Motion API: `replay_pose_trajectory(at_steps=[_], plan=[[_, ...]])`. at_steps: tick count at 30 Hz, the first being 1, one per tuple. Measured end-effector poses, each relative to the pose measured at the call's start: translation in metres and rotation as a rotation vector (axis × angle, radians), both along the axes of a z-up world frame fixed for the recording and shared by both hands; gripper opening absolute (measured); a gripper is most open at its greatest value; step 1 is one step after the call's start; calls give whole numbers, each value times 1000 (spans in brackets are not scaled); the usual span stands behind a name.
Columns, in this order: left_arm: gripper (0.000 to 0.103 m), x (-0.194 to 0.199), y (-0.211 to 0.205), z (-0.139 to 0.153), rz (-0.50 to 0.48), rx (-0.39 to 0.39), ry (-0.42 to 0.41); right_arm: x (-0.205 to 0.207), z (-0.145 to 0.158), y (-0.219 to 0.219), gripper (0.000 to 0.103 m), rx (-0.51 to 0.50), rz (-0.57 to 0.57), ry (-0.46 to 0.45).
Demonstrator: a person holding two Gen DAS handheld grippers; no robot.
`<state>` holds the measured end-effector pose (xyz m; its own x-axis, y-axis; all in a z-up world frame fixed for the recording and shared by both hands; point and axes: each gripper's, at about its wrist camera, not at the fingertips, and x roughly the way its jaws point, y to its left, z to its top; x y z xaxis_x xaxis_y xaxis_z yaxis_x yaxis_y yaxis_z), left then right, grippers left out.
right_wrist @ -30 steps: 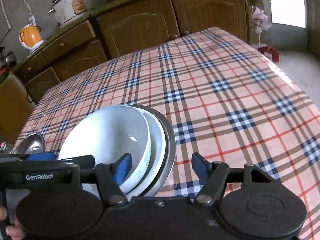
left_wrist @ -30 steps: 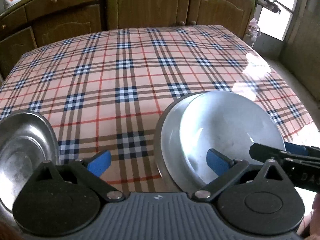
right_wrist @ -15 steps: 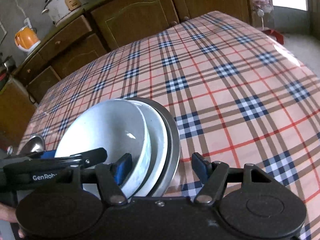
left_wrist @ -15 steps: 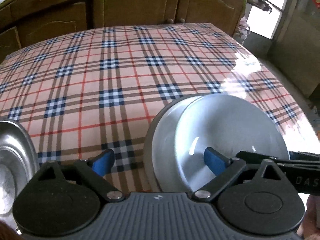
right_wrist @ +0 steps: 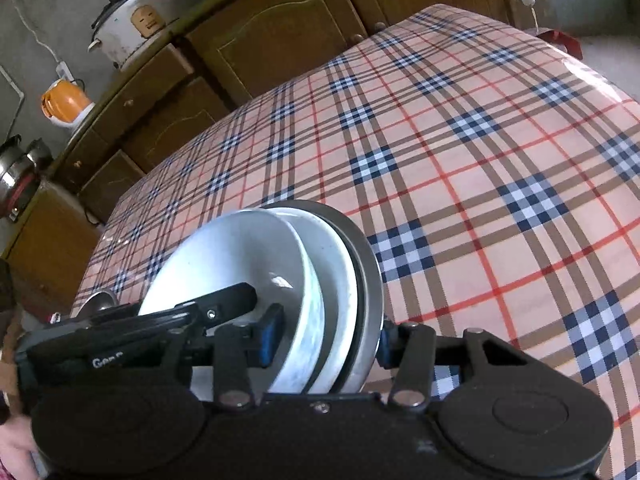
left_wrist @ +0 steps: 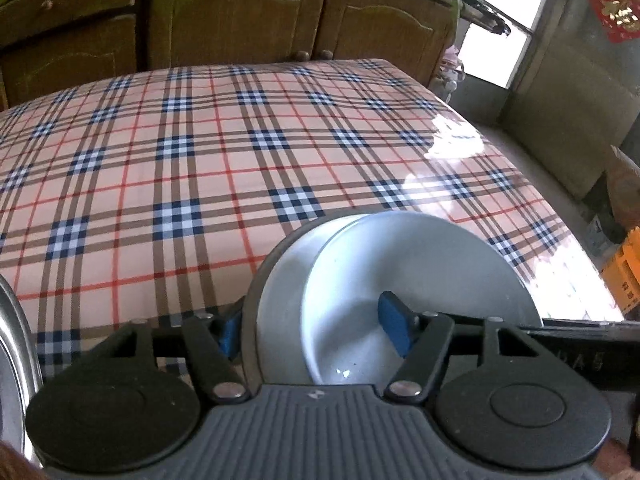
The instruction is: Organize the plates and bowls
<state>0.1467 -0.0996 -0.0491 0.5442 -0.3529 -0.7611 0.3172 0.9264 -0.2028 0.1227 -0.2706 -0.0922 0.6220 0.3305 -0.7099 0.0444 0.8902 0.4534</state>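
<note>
Straddling the near left rim of a stack of dishes, the left gripper fills the bottom of the left wrist view, its jaws closing with that rim between them: one blue pad sits inside the top bowl, the other is outside the steel plate under the stack and mostly hidden behind it, and whether the pads already press on the rim cannot be told. The stack stands near the near right corner of the table, which is covered in a plaid cloth. A second steel dish shows at the near left edge of the table, well apart from the stack. Wooden cabinets stand beyond the far edge. In the right wrist view the right gripper spans the opposite rim of the same stack, its jaws closing; its left pad lies inside the top bowl, the right pad is just outside the steel plate, and a second white bowl is nested between bowl and plate. Contact is not clear here either. The left gripper reaches into the bowl from the left. A rice cooker and an orange kettle stand on the counter behind the table.
</note>
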Motion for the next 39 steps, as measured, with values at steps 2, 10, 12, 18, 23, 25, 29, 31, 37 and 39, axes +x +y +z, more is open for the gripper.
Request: replay_pose_trajectory(at_steps=[2,10,12,18,23,25,29,31,37,39], plan=[[68,0,0,0,0,-4,1,-1,0,0,56,-5,0,-2],[67,-4,-2,9,11,-1,-17,-5,6,-4,56,-2,-8,-30],[67,-5,-3,13,12,4,-24,-7,8,-5,56,3,-10,-37],[66,-13,-10,28,8,6,-51,-18,23,-10,56,-9,-25,-80],[65,-22,-18,44,0,-5,-83,-31,42,-17,56,-25,-42,-117],[65,-26,-22,51,-4,-5,-95,-37,51,-21,56,-28,-47,-129],[66,-36,-29,63,-13,-23,-114,-51,67,-27,56,-51,-57,-158],[66,-41,-33,68,-17,-29,-120,-58,73,-31,56,-58,-65,-168],[66,-58,-45,83,-37,-33,-143,-79,89,-42,56,-60,-88,-191],[66,-63,-48,88,-38,-33,-150,-86,94,-44,56,-57,-97,-199]])
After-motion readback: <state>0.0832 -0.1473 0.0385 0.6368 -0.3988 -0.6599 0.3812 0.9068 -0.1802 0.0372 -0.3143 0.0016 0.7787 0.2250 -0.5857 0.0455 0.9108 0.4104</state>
